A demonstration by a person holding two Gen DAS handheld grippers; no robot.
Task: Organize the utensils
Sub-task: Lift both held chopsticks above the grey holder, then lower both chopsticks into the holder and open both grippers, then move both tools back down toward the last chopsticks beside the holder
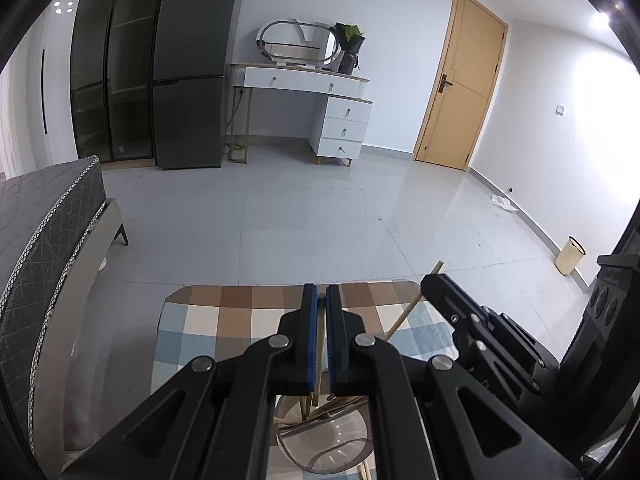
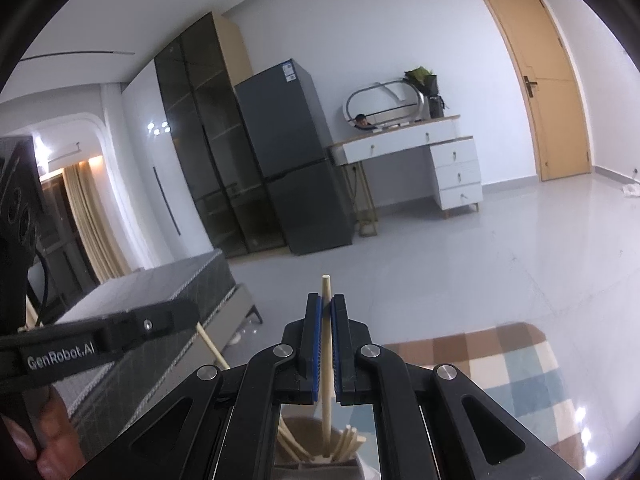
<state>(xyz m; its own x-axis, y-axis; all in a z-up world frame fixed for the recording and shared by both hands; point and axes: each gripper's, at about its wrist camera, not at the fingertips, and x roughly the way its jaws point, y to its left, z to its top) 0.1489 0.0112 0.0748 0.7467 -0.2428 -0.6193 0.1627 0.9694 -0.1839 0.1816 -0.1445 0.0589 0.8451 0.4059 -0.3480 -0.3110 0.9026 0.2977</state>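
In the left wrist view my left gripper [image 1: 321, 290] is shut on a pale wooden chopstick [image 1: 319, 344] that stands nearly upright between the blue pads. Under the fingers sits a clear round holder [image 1: 332, 452] with several chopsticks leaning in it. To the right, my right gripper [image 1: 427, 283] grips another chopstick [image 1: 404, 316] at a slant. In the right wrist view the right gripper [image 2: 327, 299] is shut on its chopstick [image 2: 327, 360], whose lower end dips into the holder [image 2: 300, 430] among other sticks. The left gripper [image 2: 192, 312] and its chopstick [image 2: 212, 346] show at the left.
The holder stands on a table with a checked cloth [image 1: 224, 320]. A grey bed [image 1: 40, 220] lies to the left, and a hand [image 2: 52, 436] holds the left gripper. Across the tiled floor are a fridge [image 1: 192, 72], dressing table [image 1: 304, 80], door [image 1: 460, 80] and bin [image 1: 570, 256].
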